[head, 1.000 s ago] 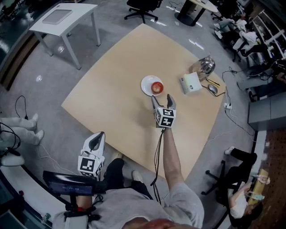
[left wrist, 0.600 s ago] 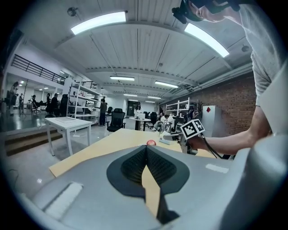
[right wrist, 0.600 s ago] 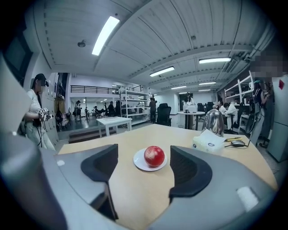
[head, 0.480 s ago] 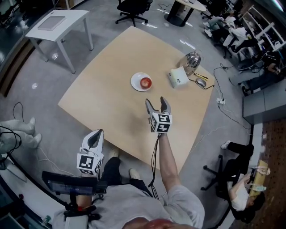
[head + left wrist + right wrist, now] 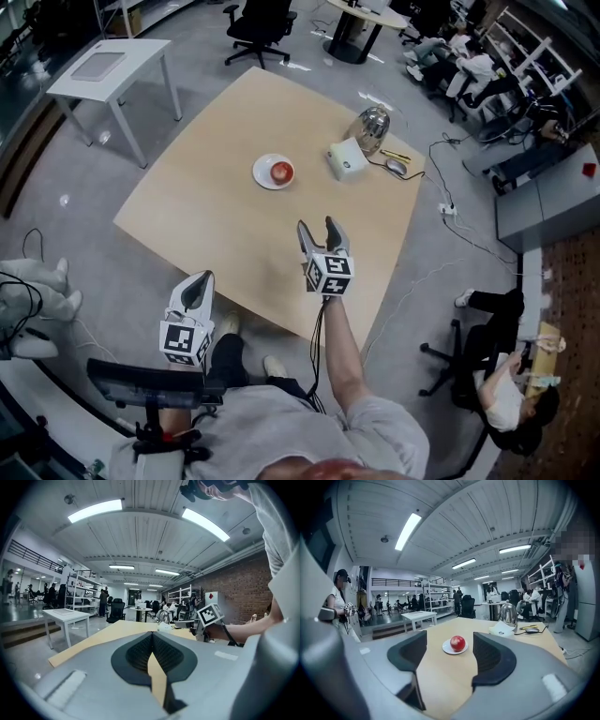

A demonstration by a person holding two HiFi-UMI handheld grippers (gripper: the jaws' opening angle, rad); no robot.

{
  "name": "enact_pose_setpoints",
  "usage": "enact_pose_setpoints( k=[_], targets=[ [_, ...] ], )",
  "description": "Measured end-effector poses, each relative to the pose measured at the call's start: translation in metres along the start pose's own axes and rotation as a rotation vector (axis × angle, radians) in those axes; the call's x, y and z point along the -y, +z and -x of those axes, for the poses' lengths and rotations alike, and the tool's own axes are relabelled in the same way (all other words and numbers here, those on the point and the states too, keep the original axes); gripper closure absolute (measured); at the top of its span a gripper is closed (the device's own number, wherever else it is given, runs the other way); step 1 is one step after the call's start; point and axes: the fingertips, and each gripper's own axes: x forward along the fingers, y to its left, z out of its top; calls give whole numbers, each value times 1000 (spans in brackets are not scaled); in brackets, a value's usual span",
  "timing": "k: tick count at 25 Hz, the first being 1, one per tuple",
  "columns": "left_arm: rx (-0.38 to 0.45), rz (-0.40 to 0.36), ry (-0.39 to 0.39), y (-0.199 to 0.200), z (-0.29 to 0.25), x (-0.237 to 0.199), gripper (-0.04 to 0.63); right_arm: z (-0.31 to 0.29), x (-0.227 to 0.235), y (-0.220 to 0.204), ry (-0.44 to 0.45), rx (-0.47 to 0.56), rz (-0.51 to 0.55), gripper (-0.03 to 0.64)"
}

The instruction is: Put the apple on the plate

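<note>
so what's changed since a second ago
The right claw has pulled back from the white round plate towards the person, empty, its jaws closing. The red apple stays on the plate; the left claw stays shut, low beside the light wooden table.

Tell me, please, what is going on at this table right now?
A person holds a claw in each hand at a wooden table. The apple already sits on the white plate near the table's middle. The right claw hangs over the near part of the table, well apart from the plate; its jaws are closing with nothing between them. The left claw is shut and empty, held by the table's near edge, close to the person's body.
</note>
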Motion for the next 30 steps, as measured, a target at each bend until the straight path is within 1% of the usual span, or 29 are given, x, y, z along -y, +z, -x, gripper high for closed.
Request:
enact_pose_setpoints(
  k=[6,15,20,25,30],
  targets=[
    [14,-19,-10,11,14,48,577,63,10,5,9,18,-1,313],
    [28,-29,-8,18,14,59,577,96,12,14,18,39,-2,335],
    [40,-32,-3,21,15,71,577,117,17,18,17,54,28,363],
    [49,-41,2,29,25,103,577,156,28,26,31,74,31,377],
    [64,-52,-2,34,27,116,577,179,32,27,37,91,39,403]
  ],
)
